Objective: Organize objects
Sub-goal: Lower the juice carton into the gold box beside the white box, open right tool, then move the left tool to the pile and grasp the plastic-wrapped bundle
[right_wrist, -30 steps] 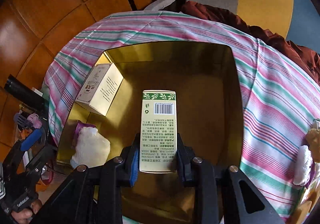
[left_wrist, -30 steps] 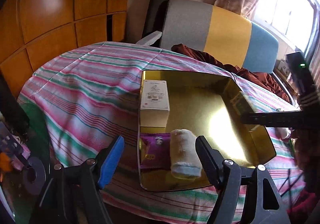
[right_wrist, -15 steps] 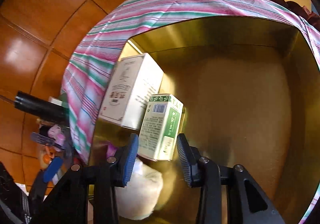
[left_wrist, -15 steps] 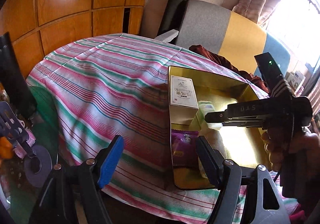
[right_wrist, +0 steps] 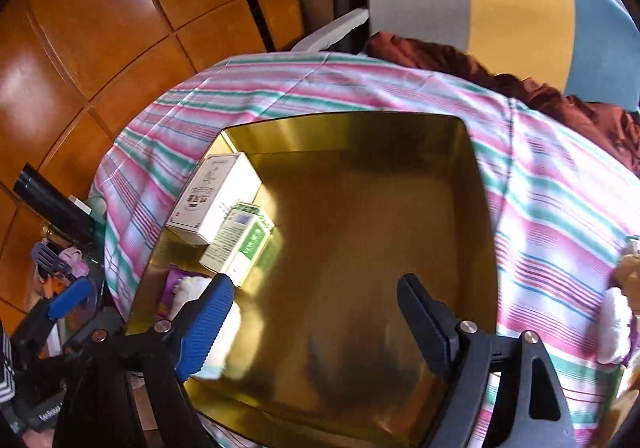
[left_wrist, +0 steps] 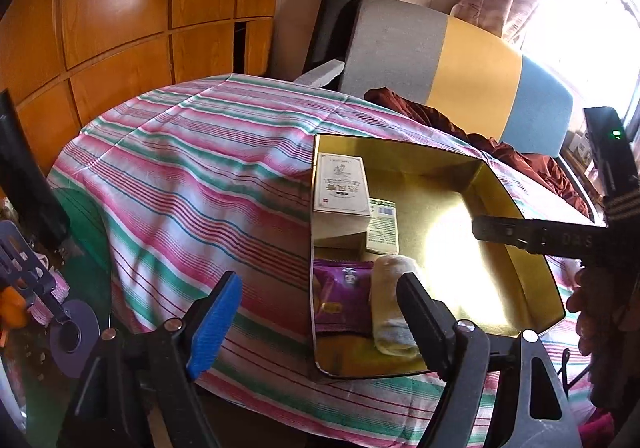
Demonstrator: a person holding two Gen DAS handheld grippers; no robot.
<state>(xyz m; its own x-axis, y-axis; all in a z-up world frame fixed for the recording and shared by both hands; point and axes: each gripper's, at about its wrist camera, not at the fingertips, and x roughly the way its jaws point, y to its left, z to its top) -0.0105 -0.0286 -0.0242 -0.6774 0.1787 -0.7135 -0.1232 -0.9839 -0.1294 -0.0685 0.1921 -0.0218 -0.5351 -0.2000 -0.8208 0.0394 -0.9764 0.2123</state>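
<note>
inside the gold tray (right_wrist: 480, 208): white box (right_wrist: 214, 196), green box (right_wrist: 240, 238), purple packet (left_wrist: 340, 296), rolled cloth (left_wrist: 394, 304)

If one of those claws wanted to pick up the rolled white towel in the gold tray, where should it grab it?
Probably across the middle of the rolled towel, coming from above, one finger on each long side. It lies flat in the gold tray; the purple packet sits close along one side and a tray wall is near one end, so an end-on approach looks cramped.

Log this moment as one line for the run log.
right gripper: opening, nothing between jaws | green box: in gold tray, beside white box | left gripper: opening, empty
</note>
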